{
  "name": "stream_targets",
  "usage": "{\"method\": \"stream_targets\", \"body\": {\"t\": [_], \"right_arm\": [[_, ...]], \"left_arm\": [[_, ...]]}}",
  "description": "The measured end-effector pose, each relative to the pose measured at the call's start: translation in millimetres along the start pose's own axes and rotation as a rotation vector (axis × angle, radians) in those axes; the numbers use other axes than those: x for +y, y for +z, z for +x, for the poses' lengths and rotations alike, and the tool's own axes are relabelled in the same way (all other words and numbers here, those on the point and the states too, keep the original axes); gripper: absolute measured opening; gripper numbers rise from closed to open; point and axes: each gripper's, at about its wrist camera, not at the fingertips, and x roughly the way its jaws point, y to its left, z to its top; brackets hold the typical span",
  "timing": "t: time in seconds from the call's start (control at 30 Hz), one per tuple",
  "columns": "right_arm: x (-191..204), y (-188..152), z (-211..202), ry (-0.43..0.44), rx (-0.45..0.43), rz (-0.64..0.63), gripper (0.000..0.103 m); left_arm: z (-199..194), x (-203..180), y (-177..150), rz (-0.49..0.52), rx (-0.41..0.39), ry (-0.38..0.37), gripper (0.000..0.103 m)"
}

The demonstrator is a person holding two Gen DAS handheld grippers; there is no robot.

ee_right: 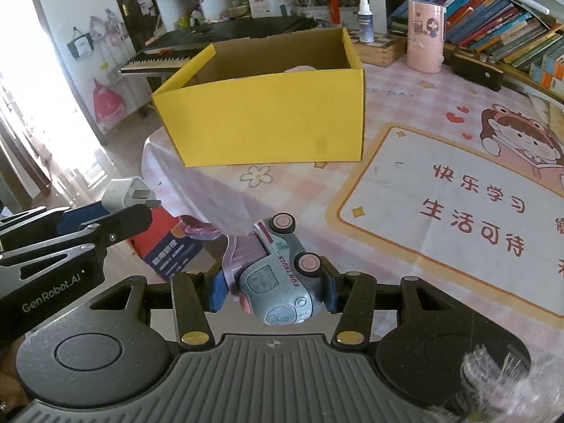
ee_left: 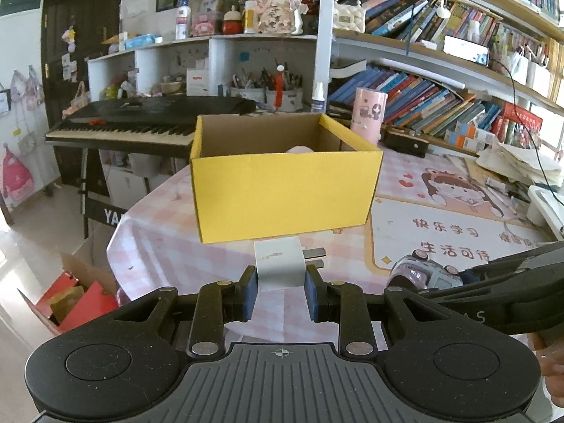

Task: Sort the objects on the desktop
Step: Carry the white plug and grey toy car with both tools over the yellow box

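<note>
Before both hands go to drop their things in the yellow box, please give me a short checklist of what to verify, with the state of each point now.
1. Left gripper holds the white charger between its fingers: ok.
2. Right gripper holds the toy truck: ok.
3. Yellow box stands upright, top open: ok.
4. Room left inside the box: cannot tell; something pale shows at its bottom.
5. Table between grippers and box free of obstacles: ok.
6. Grippers apart from each other: ok.

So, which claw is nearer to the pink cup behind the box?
Right, as far as these views show. The right claw, holding the toy truck, sits on the box's cup side; the left claw, holding the charger, is further from it.
</note>
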Motion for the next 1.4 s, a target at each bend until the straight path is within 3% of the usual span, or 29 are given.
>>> {"method": "stream_targets", "body": {"t": [0.87, 1.07, 1.4], "right_arm": [[13.0, 9.9, 2.3, 0.005, 0.0, -0.068, 0.048], [13.0, 29.9, -0.4, -0.004, -0.088, -0.096, 0.047], [-1.8, 99.8, 1.0, 0.02, -0.226, -0.112, 0.047]], "left_arm": [[2.4, 7.9, 6.5, -0.026, -0.034, 0.015, 0.026], [11.2, 9.8, 25.9, -0.034, -0.079, 0.027, 0.026], [34.7, 7.2, 73.7, -0.008, -0.183, 0.052, 0.026]]}}
